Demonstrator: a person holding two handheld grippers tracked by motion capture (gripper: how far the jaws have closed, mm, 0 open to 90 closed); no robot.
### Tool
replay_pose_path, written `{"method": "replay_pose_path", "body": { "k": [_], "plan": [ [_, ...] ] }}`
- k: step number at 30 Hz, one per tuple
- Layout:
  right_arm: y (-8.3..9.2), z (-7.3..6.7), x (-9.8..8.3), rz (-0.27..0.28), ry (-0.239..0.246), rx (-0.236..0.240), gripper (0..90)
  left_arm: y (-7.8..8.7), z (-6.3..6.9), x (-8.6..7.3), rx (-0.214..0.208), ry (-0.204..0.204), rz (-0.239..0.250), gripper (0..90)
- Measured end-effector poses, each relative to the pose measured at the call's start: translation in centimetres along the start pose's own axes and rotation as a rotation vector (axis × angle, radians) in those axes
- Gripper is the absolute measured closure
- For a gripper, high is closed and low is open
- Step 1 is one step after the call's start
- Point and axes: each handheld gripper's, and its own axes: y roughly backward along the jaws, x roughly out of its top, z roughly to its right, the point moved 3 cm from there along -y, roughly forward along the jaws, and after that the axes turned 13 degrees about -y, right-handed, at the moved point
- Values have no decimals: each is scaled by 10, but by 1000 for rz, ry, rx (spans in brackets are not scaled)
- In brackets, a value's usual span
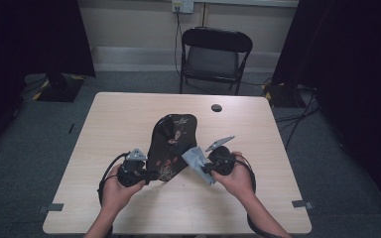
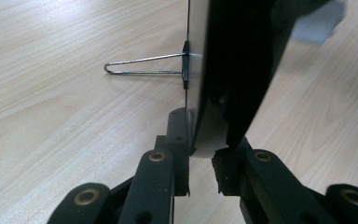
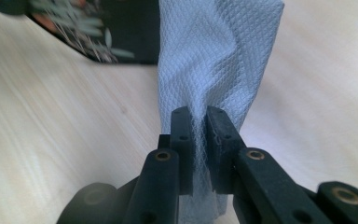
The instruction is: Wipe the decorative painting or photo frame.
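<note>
Your left gripper [image 1: 149, 175] clamps its fingers on the black floral frame [image 1: 171, 144] at centre frame. Your right gripper [image 1: 204, 169] pinches the grey cloth [image 1: 197, 161] just right of it, above the bench [image 1: 124, 119].

No readable text, label, brand, number or sign shows anywhere.

Light wood counter [image 1: 129, 119] under my work, with a dark round hole [image 1: 217, 107] near its far edge. Black folding chair [image 1: 215, 57] stands behind it, against the wall, under a wall socket [image 1: 182, 5]. Grey carpet floor [image 1: 39, 148], cables [image 1: 297, 119] trailing on the right, tape marks [image 1: 54, 207] by the counter's near corners.
</note>
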Motion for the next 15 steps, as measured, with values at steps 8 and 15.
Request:
{"method": "replay_pose_path", "body": {
  "k": [8,15],
  "plan": [
    [49,-2,32,97,18,-12,826,0,-1,0,0,1,1,786],
    [80,-11,61,183,27,4,826,0,-2,1,-8,2,0,786]
  ]
}}
